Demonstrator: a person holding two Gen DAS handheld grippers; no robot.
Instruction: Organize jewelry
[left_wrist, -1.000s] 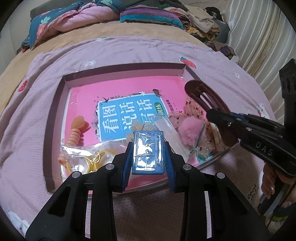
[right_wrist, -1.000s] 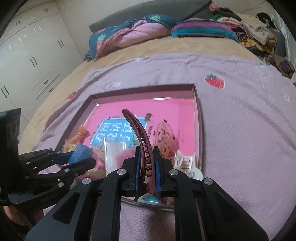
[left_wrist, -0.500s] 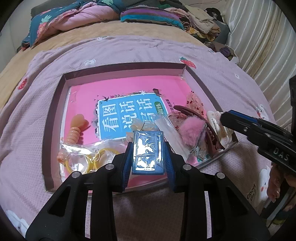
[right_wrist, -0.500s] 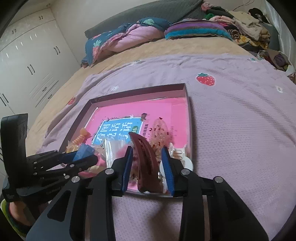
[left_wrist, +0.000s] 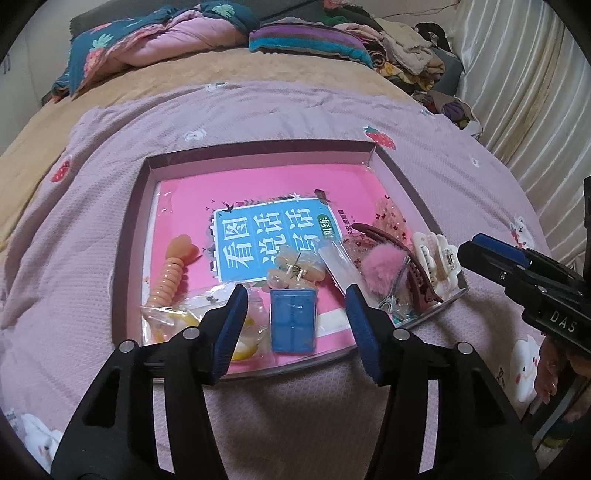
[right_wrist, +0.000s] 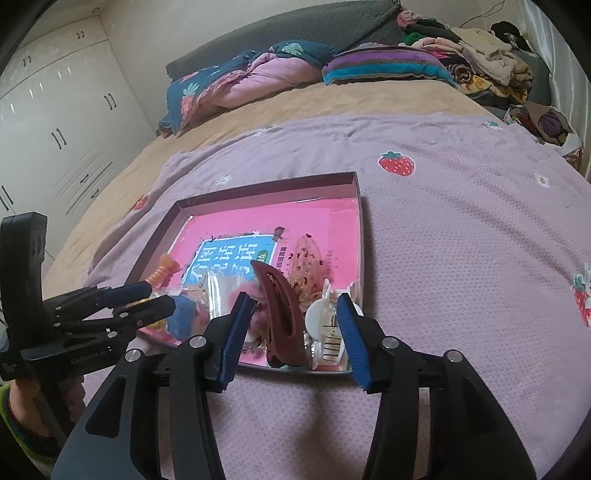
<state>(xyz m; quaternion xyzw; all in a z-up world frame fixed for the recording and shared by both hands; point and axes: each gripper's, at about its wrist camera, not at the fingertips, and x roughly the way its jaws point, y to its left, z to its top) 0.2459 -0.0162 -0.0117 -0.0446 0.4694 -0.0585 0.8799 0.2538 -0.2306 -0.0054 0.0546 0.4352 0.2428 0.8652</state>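
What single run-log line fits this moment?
left gripper: opening, blue box released | right gripper: opening, maroon clip released | both in tray

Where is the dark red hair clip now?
In the right wrist view, the dark red hair clip lies in the tray's near right corner, between the pink pompom and the white claw clip.
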